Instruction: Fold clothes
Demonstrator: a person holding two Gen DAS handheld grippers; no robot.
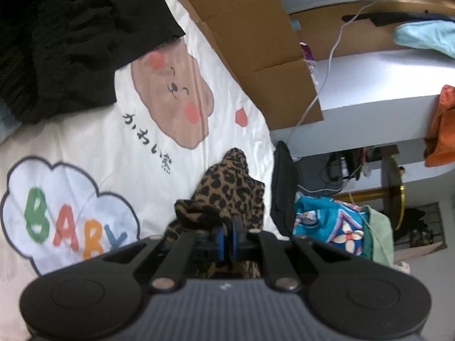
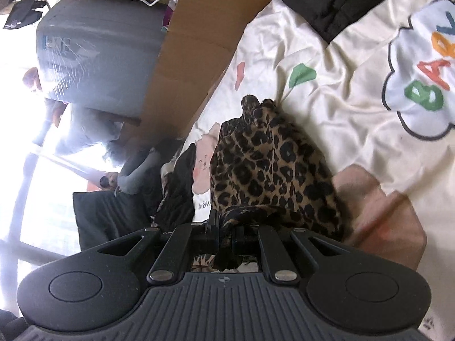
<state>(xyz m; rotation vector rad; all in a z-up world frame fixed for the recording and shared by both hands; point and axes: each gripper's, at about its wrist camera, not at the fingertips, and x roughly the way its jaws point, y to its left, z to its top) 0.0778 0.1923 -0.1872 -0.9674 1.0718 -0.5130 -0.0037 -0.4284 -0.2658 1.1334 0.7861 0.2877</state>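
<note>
Presently, both grippers pinched 1 garment.
Left gripper (image 1: 227, 234): fingers together, clamped on a fold of the leopard-print garment (image 1: 227, 187).
Right gripper (image 2: 226, 234): fingers together, clamped on another bunched edge of the same garment (image 2: 270, 164).
Garment position: draped forward from both pairs of fingertips, resting crumpled on the white printed bedsheet (image 1: 85, 142).
Beyond left fingers: black clothing (image 1: 71, 37) far left; cardboard box (image 1: 256, 42) ahead right.
Right of left fingers: blue patterned fabric (image 1: 330, 224), just beside the bed edge.
</note>
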